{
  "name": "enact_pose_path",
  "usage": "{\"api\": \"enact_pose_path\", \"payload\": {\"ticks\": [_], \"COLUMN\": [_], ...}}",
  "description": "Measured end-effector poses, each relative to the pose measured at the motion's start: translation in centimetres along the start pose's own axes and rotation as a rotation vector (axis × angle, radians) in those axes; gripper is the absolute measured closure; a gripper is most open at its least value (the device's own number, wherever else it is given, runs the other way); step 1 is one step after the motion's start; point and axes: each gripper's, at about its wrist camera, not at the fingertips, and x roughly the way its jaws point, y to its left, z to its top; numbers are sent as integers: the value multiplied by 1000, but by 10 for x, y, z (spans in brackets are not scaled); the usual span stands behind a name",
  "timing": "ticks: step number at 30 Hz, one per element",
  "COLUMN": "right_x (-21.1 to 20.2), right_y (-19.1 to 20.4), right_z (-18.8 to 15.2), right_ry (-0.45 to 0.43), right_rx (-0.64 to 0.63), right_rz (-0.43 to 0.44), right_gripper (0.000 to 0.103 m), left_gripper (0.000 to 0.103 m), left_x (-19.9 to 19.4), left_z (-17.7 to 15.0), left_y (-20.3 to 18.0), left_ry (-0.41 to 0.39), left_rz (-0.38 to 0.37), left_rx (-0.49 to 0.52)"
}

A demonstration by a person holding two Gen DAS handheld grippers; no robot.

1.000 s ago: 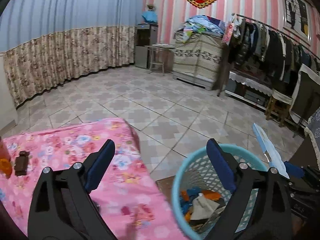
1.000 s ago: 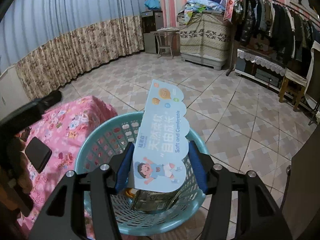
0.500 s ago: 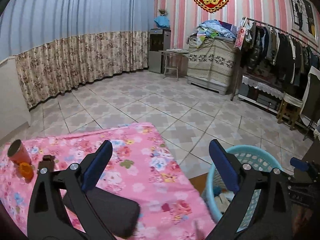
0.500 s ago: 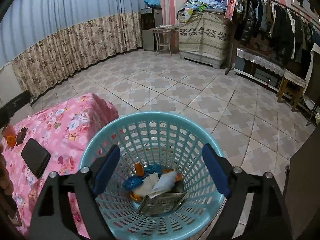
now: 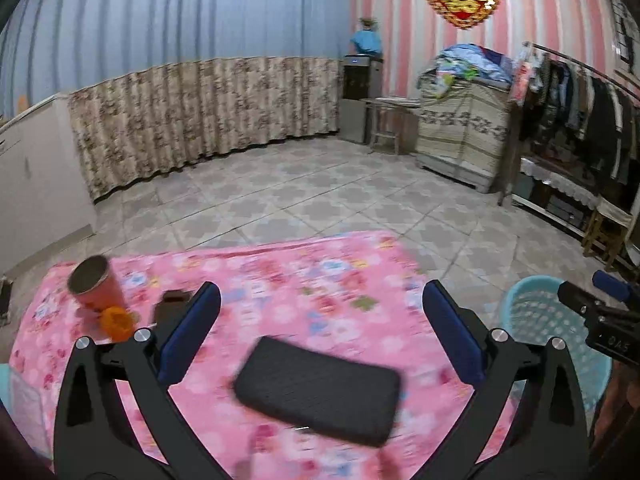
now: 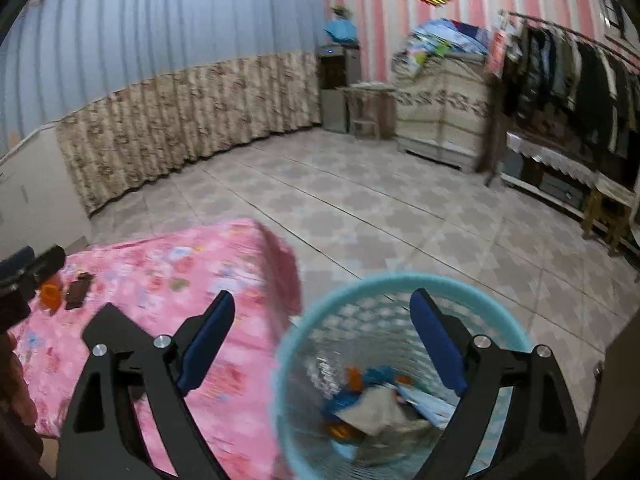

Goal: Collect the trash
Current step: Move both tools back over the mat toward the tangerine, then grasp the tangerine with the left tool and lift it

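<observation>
Trash left on the table: an orange cup (image 5: 98, 286), an orange cap (image 5: 117, 323) just in front of it, and a small brown packet (image 5: 170, 307) beside them, all on the pink flowered cloth (image 5: 320, 280).
Direction from left claw: ahead and off to the left of the left claw (image 5: 320, 334), beyond its left finger; nothing lies between the fingers but cloth and a black pouch (image 5: 318, 390).
Black pouch: flat, long axis running across the claw's line, just below the gap between the fingers; I judge it no trash, though that is a guess.
Left claw state: released, jaws wide and having just opened a little further, nothing gripped.
Right claw state: released too; the right claw (image 6: 322, 340) has jaws that have just been opening, and nothing sits between them.
Basket: the blue basket (image 6: 500, 300) stands on the floor just off the table's right edge, below the right claw's right finger, holding papers and wrappers.
Nearer hand: the left; from the right claw the cup, cap and packet (image 6: 78, 290) lie well apart, far to the left.
Coming move, as I judge it: swing the left claw leftward toward the cup; the cup leans in this view, so it may tip if nudged.
</observation>
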Motion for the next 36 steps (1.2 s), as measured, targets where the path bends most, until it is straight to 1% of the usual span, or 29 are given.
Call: {"api": "enact_pose_path", "payload": {"ticks": [3, 7, 11, 13, 15, 17, 19, 21, 24, 27, 30, 33, 34, 35, 36], "right_x": [7, 18, 27, 33, 38, 43, 48, 55, 64, 70, 74, 75, 75, 75, 74], "right_y": [38, 81, 117, 135, 148, 159, 166, 172, 180, 191, 203, 211, 214, 217, 219], "right_z": [-1, -4, -10, -14, -20, -23, -26, -28, -28, -32, -35, -37, -38, -38, -38], "right_ry": [-11, 6, 29, 46, 66, 79, 89, 106, 126, 136, 142, 146, 147, 147, 144], "right_rx": [-43, -75, -121, -146, -165, -183, -200, -204, -198, -206, -220, -231, -239, -247, -251], "right_rz": [46, 104, 143, 150, 164, 169, 169, 174, 178, 183, 189, 194, 196, 195, 191], "right_gripper": [14, 14, 14, 14, 14, 14, 14, 14, 14, 14, 14, 14, 14, 14, 14], "left_gripper": [5, 5, 5, 5, 5, 5, 6, 6, 7, 13, 27, 33, 41, 48, 52], "left_x": [3, 11, 28, 38, 49, 61, 71, 82, 93, 103, 112, 118, 118, 118, 118], "left_z": [-6, -12, -26, -33, -41, -47, -49, -51, -52, -54, -53, -55, -56, -57, -57], "left_y": [38, 91, 144, 166, 191, 212, 222, 231, 235, 234, 232, 234, 236, 238, 239], "left_ry": [12, 28, 52, 75, 104, 136, 162, 191, 203, 221, 240, 262, 264, 266, 268], "left_rz": [56, 135, 242, 267, 284, 279, 277, 280, 273, 256, 238, 215, 206, 181, 157], "left_rx": [-21, -60, -84, -100, -138, -184, -205, -198, -196, -185, -169, -176, -183, -196, -205]}}
